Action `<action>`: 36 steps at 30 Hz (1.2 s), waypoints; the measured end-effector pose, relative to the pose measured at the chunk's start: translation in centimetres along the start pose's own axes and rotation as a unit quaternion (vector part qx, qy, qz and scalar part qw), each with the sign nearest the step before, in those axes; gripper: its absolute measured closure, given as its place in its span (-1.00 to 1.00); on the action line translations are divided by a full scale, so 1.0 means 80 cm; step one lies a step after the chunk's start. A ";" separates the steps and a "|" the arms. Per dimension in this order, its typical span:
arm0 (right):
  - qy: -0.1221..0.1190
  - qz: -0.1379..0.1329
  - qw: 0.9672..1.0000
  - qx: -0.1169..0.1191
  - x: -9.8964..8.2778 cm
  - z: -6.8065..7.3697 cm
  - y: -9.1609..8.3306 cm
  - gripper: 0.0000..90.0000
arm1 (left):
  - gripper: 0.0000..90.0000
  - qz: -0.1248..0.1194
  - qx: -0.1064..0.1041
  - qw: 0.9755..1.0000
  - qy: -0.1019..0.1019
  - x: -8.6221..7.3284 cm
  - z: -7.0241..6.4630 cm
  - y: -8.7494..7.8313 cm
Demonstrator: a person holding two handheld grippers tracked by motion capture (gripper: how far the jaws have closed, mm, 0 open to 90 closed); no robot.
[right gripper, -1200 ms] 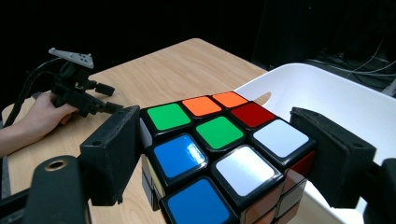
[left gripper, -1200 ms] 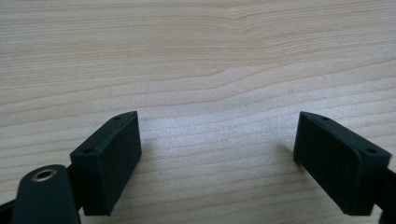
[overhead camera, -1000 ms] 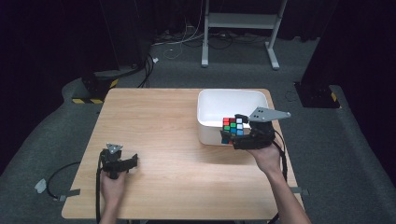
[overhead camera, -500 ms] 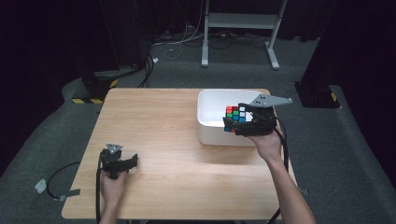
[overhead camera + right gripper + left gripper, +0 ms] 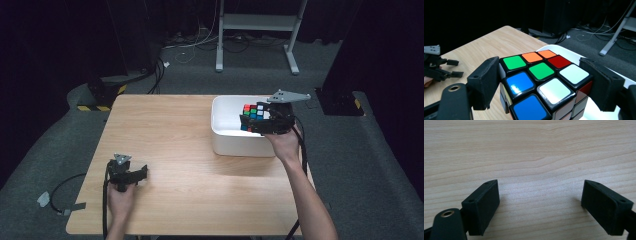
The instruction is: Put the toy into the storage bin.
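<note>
Right tool (image 5: 261,121) gripped the scrambled cube (image 5: 253,114) between its jaws, held over the white tub (image 5: 222,131); next, I judged, lower and release. Left tool (image 5: 131,174) rested wide apart on the worktop (image 5: 165,125).

High view looked down over the table (image 5: 190,150), left gripper view sat close above its wood, right gripper view faced across it.

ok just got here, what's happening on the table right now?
A person is working with two handheld grippers. The right gripper is clamped on a scrambled puzzle cube and holds it over the white bin at the table's far right. The left gripper sits open and empty near the front left, its jaws spread over bare wood.
</note>
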State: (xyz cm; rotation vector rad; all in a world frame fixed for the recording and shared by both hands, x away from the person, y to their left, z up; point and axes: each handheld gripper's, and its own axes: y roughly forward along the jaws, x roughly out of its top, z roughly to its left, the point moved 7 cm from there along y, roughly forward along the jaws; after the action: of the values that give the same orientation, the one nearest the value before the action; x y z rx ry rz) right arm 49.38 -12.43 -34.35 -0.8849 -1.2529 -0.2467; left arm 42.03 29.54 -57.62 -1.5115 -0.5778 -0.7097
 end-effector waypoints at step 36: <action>0.065 0.026 0.996 -0.049 0.005 -0.079 0.061 -0.56 | -0.66 0.000 0.000 1.000 0.000 0.000 0.000 0.000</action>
State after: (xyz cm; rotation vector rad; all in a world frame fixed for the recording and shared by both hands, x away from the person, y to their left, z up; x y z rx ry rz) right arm 57.04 -13.54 -36.40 -0.9695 -1.1042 -0.3217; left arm 42.03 29.54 -57.62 -1.5121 -0.5771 -0.7102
